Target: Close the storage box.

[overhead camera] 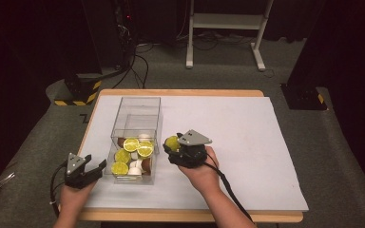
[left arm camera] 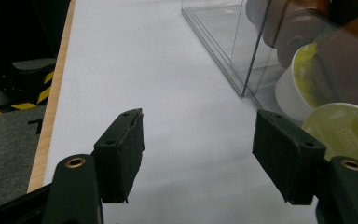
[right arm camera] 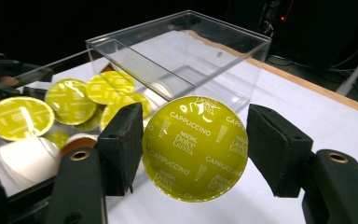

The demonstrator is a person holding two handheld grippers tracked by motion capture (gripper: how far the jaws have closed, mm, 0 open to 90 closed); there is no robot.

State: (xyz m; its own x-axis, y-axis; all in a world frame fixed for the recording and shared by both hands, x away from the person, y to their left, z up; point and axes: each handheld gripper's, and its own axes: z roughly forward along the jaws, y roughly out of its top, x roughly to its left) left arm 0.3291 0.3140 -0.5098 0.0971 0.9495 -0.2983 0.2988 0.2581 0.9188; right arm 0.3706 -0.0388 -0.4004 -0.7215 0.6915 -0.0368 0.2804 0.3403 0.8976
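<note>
My right gripper is shut on a yellow-green coffee capsule and holds it above the white sheet, just right of a clear plastic box. In the right gripper view the capsule shows its foil lid, printed "Cappuccino", between the two black pads of the right gripper. The box lies behind it. Several more yellow-green, white and brown capsules are piled in the box's near end. My left gripper rests open at the table's front left, beside the box. Nothing lies between the jaws of the left gripper.
A white sheet covers the wooden table. The box's far half holds no capsules. Behind the table stand a white frame and black stand bases with yellow stripes on the grey floor.
</note>
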